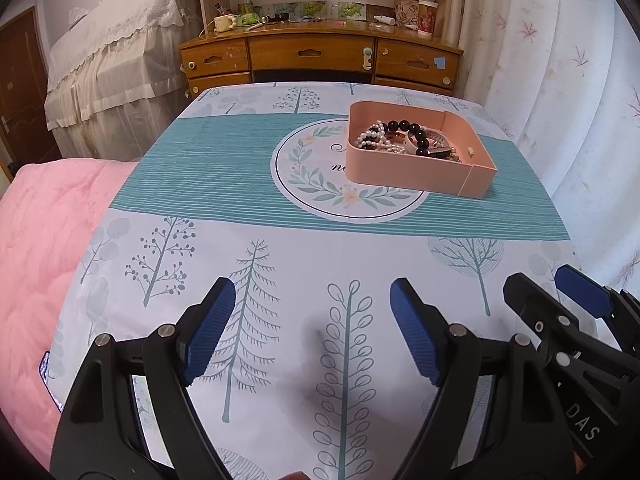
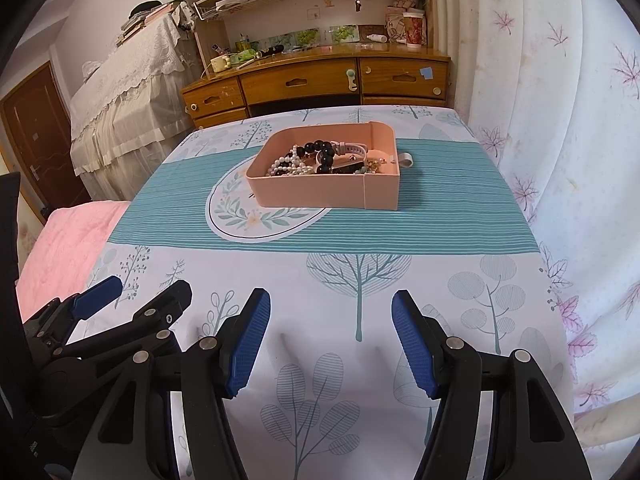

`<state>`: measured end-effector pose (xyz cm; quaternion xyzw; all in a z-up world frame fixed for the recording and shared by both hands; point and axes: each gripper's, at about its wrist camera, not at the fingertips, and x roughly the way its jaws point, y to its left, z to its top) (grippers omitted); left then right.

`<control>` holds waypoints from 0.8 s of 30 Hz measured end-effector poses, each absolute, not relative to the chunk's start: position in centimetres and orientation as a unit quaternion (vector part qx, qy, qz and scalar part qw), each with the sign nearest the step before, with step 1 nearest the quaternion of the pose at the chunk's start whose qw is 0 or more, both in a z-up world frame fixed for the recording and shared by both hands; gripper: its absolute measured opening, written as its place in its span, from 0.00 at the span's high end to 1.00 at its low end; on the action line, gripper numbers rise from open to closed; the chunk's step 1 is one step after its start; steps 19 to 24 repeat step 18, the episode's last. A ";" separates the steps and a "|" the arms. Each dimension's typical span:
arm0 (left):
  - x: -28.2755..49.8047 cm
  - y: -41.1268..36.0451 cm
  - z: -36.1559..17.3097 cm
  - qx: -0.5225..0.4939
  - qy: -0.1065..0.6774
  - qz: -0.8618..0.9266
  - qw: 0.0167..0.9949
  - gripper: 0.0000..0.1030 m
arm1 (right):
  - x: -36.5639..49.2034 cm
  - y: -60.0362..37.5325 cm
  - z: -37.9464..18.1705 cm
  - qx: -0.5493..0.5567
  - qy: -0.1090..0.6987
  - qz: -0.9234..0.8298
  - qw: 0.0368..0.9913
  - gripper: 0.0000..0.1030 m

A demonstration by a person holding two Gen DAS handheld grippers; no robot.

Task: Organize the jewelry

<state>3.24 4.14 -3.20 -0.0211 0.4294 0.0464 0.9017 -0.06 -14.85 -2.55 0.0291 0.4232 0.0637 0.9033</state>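
both grippers hang low over the near edge of the counter (image 1: 360, 256), side by side. left gripper (image 1: 312, 332) has its blue-padded fingers (image 1: 210, 332) spread wide, nothing between them, just the tree-print cloth (image 2: 360, 280) underneath. right gripper (image 2: 330, 344) is the same: fingers (image 2: 248, 344) wide apart, holding nothing. in the left wrist view the right gripper's tips poke in at the far right edge, just beside the left one.

the pink tray (image 1: 412, 172) sits well apart from both, farther down the counter, partly over the round leaf-wreath emblem (image 1: 304, 176) on the teal striped band (image 2: 440, 216). from the left it's ahead and to the right; from the right it's ahead and a bit left. it's full of tangled stuff: a white pearl strand (image 2: 290, 164), a string of big black beads (image 1: 404, 130), a pale strap-like band (image 2: 352, 148), plus some small metal bits near the tray's right end, too small to tell what. a small pale loop (image 2: 406, 159) shows just outside the tray's right wall in the right wrist view; can't tell if it touches.

beyond the counter there's a wooden desk (image 2: 320, 80) w/ drawers and clutter on top, a lace-covered piece (image 1: 112, 56) to the left, a pink quilt (image 1: 40, 260) at near left, and a pale curtain (image 2: 560, 140) w/ leaf print on the right.
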 end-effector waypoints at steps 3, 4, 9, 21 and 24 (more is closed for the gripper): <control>3.2 4.2 -3.2 -0.021 0.429 0.046 0.902 0.24 | -0.1 -14.9 -2.5 0.029 0.423 0.064 0.904 0.38; 3.2 4.2 -3.3 -0.022 0.430 0.046 0.902 0.24 | -0.1 -14.9 -2.6 0.029 0.423 0.064 0.903 0.38; 3.3 4.2 -3.4 -0.023 0.433 0.044 0.900 0.24 | -0.1 -14.9 -2.6 0.029 0.423 0.064 0.903 0.38; 3.4 4.3 -3.5 -0.023 0.434 0.044 0.899 0.24 | -0.1 -14.8 -2.6 0.030 0.424 0.064 0.903 0.38; 3.4 4.3 -3.5 -0.023 0.434 0.044 0.899 0.24 | -0.1 -14.8 -2.6 0.030 0.424 0.064 0.903 0.38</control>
